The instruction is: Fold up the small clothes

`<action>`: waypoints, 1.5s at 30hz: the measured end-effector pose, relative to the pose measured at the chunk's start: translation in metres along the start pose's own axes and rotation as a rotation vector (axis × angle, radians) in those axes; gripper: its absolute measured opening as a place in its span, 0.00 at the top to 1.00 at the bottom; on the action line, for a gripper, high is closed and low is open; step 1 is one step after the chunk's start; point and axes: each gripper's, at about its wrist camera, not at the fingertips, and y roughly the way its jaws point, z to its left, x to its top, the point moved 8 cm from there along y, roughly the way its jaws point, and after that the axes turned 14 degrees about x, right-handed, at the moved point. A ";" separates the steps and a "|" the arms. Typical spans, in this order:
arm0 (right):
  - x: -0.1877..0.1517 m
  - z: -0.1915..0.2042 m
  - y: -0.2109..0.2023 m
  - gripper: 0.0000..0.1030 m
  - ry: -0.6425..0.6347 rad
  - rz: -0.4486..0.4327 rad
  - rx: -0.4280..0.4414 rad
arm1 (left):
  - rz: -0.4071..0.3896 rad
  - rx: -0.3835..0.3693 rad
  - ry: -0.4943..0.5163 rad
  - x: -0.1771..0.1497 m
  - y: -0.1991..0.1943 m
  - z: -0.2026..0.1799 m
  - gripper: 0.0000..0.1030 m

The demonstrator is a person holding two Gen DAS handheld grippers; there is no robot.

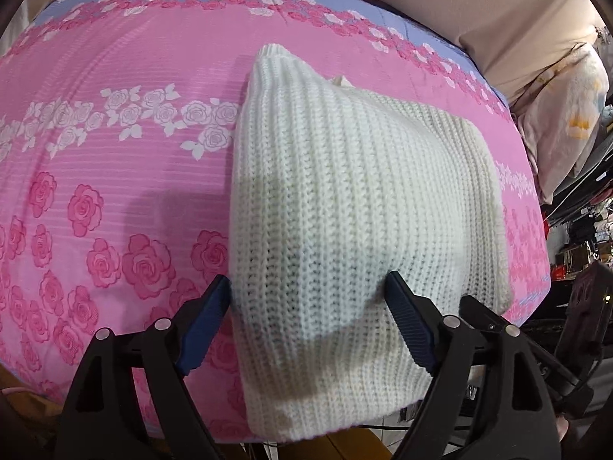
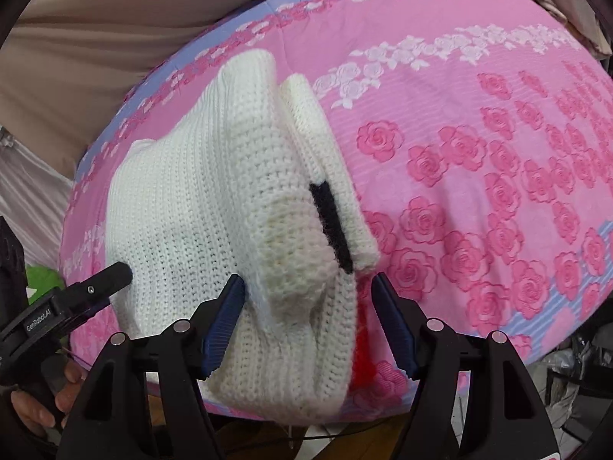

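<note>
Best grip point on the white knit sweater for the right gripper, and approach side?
Likely the stacked near edge of the white knit sweater, just ahead of the open right gripper. Come in low from the bed's front edge: the folded layers there overhang the pink rose bedspread, so the fingers can straddle them.

— What sort of place is this?
— A home, a bedroom by the look of it. There's a bed under a pink quilt (image 1: 115, 153) printed with roses and edged in pale blue.
— Anything else?
— A soft blanket or pillow (image 1: 567, 115) heaped at the bedside, cluttered household things (image 1: 578, 237) beyond, and a wooden floor (image 2: 383, 441) below.
</note>
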 end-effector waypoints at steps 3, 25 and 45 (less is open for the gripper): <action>0.001 -0.003 0.009 0.30 0.044 0.008 0.040 | 0.019 -0.014 -0.004 -0.002 0.010 -0.003 0.16; 0.018 0.063 -0.046 0.67 0.040 -0.072 0.225 | -0.043 -0.267 0.070 0.018 -0.098 -0.039 0.59; 0.076 0.230 -0.290 0.66 -0.468 -0.706 0.421 | -0.749 -0.406 0.293 0.106 -0.377 -0.043 0.57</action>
